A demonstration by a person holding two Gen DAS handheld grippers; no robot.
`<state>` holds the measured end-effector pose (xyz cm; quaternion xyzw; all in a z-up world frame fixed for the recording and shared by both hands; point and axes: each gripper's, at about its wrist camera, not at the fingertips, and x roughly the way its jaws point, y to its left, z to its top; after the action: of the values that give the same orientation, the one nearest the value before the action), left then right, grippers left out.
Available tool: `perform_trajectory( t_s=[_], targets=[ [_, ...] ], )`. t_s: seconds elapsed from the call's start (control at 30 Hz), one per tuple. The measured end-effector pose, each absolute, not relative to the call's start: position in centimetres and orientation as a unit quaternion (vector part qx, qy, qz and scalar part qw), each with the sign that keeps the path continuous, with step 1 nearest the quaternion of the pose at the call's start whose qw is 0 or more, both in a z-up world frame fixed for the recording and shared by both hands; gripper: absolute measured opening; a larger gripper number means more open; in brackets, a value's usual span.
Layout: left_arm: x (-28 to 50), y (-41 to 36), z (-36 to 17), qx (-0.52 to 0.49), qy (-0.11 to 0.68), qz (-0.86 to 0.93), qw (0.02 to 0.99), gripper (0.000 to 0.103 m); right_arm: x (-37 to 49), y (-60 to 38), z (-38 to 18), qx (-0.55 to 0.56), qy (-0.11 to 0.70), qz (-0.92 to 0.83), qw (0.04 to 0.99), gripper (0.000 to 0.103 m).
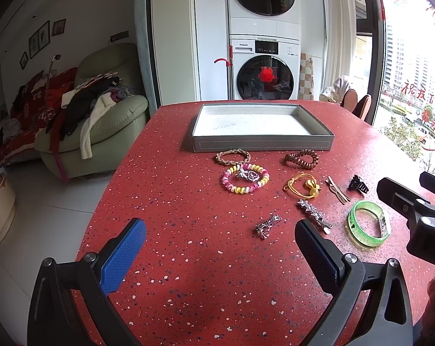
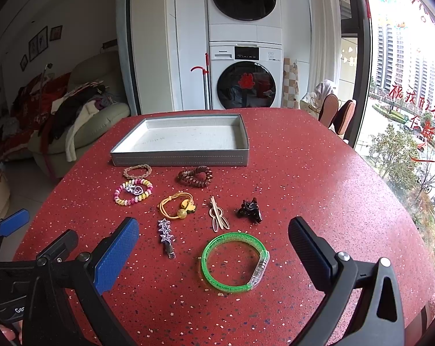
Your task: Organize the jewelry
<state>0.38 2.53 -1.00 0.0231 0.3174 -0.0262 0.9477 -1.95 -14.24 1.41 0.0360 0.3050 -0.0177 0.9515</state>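
Blue-padded fingers (image 1: 125,256) of the left gripper (image 1: 220,255) stand spread wide, gripping nothing, above bare red speckled tabletop (image 1: 188,288). Right gripper (image 2: 213,255) likewise spread wide and unloaded.

Between the right gripper's fingers lies the green bangle (image 2: 234,261), flat on the table. Just left of it, the star hair clip (image 2: 165,235). Beyond the left gripper's right finger, a small silver clip (image 1: 268,225) lies alone.

Next row farther out: yellow hair tie (image 2: 177,204), gold hairpin (image 2: 219,214) and black claw clip (image 2: 249,210), left to right, each apart from the others.

Farther still: pink-and-yellow bead bracelet (image 2: 134,191) with a silver heart charm resting on it; braided tan bracelet (image 2: 136,171) just beyond it; brown coil hair tie (image 2: 195,176) to the right.

Grey tray (image 2: 180,160) sits at the far side of the table, white lining showing, nothing in it. All jewelry lies outside it, on its near side.
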Motion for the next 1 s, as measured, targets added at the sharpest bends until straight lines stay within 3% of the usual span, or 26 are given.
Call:
perform_trajectory(
  t_s=[0.57, 1.0],
  targets=[
    [0.6, 2.4, -1.0, 0.023, 0.321, -0.026, 0.946, 0.103, -2.0, -14.5, 1.2, 0.039, 0.310, -0.019, 0.950, 0.103],
    [4.2, 1.7, -2.6, 0.052, 0.386, -0.078, 0.918, 0.103, -0.3, -19.0, -2.8, 0.073, 0.417, -0.063, 0.904, 0.103]
  ],
)
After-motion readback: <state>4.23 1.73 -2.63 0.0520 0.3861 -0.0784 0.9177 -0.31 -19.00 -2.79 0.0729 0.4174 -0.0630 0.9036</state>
